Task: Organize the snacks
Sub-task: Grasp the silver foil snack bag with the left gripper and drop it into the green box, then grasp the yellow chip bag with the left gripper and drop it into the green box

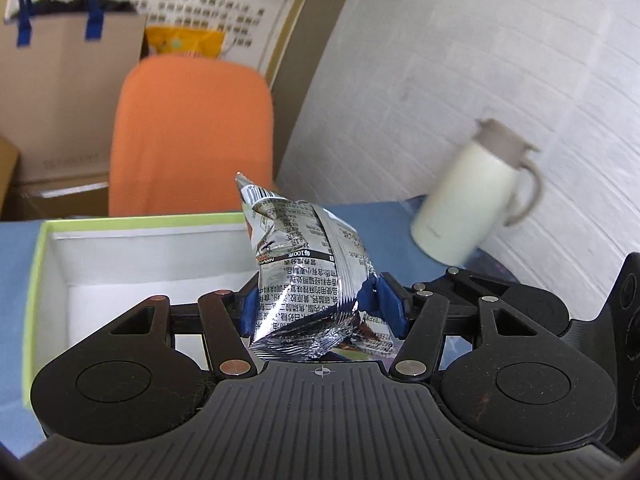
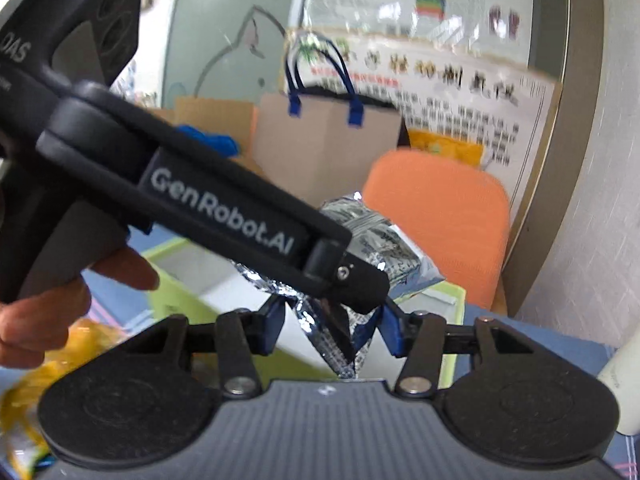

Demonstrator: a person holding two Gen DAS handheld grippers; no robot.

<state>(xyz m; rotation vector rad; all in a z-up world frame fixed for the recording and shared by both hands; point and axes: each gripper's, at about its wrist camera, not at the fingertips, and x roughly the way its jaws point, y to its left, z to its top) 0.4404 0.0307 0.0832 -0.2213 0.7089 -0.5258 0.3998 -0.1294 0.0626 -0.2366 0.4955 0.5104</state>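
A silver foil snack packet printed with black text is clamped between the blue pads of my left gripper, held in the air above the right part of an open white box with a green rim. In the right wrist view the same packet sits past the black left gripper body, and its lower foil corner lies between the blue pads of my right gripper, which stand apart around it. The box lies below.
A cream thermos jug stands on the blue table at the right, near the white wall. An orange chair and a brown paper bag are behind the box. Yellow snack packets lie at the left by the hand.
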